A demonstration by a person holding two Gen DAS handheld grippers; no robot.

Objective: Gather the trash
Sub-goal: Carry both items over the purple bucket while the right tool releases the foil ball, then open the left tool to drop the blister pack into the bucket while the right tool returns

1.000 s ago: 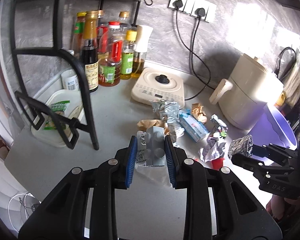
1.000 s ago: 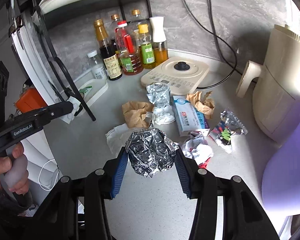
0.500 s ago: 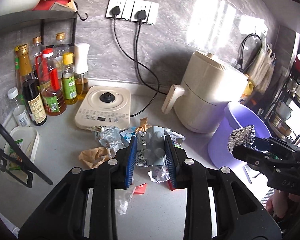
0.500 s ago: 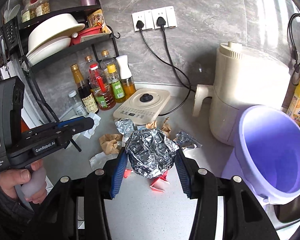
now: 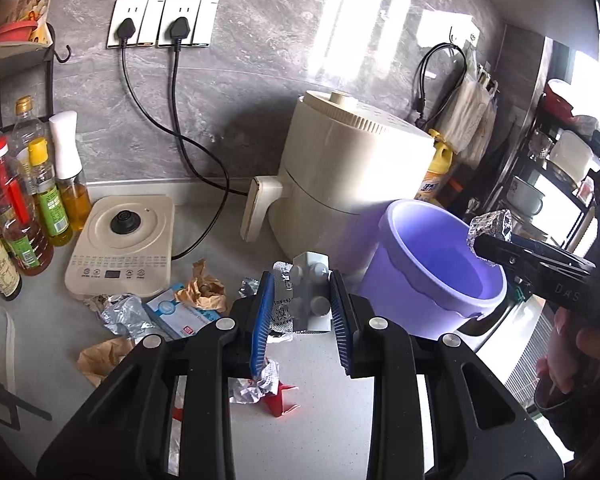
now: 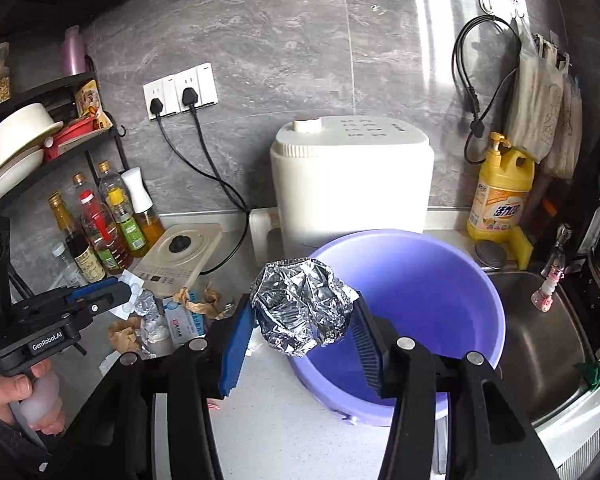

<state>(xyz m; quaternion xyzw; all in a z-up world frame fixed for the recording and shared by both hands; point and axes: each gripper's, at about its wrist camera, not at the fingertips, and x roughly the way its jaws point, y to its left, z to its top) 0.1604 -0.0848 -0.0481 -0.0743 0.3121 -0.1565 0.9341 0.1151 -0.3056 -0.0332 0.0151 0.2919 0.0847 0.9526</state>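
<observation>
My right gripper [image 6: 304, 320], pinching the foil ball [image 6: 302, 306], hangs over the purple bucket [image 6: 440, 280] rim, the basin opening toward 1 o'clock. My left gripper [image 5: 302, 308], clamping a blister pack [image 5: 300, 300], has that bucket at 2 o'clock, farther off.

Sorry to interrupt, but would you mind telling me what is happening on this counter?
A person is collecting trash with two tools. The right hand-held gripper holds a crumpled ball of aluminium foil over the purple plastic bucket. The left hand-held gripper grips a silver blister pack beside it. Torn paper and wrappers lie on the counter.
</observation>
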